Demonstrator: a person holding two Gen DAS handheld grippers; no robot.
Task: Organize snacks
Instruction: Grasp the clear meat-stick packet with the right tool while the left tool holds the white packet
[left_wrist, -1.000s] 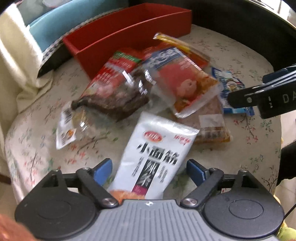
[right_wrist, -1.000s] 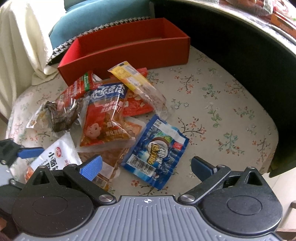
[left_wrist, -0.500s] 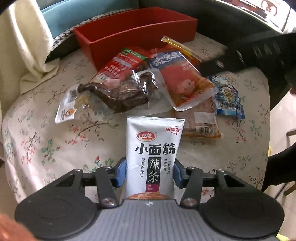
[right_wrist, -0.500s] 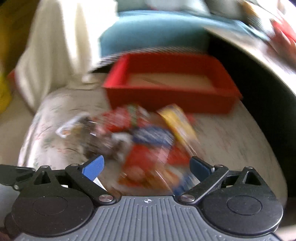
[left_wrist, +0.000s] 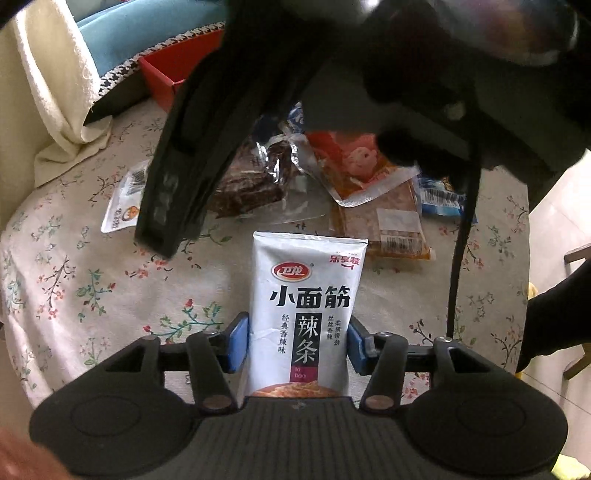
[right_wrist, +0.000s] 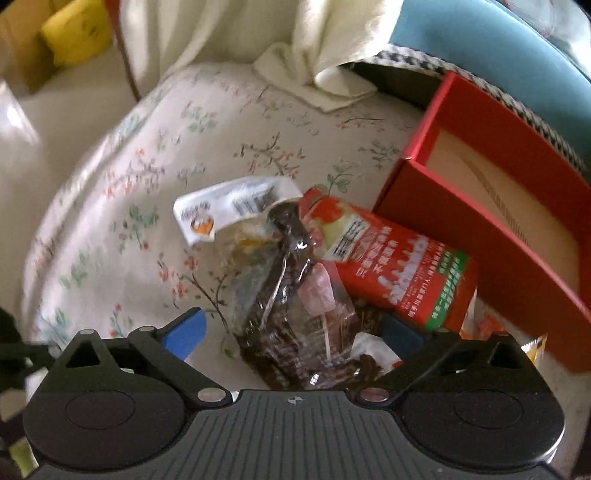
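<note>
Left wrist view: the left claw (left_wrist: 298, 345) has just closed its blue pads on the lower part of the white snack packet (left_wrist: 306, 314), which lies on the floral table (left_wrist: 74, 288). Right wrist view: the right claw (right_wrist: 293, 334) hangs wide open, gripping nothing, straddling a clear packet of dark snack (right_wrist: 291, 295), with the red packet (right_wrist: 399, 269) and red box (right_wrist: 491, 206) beside it.
</note>
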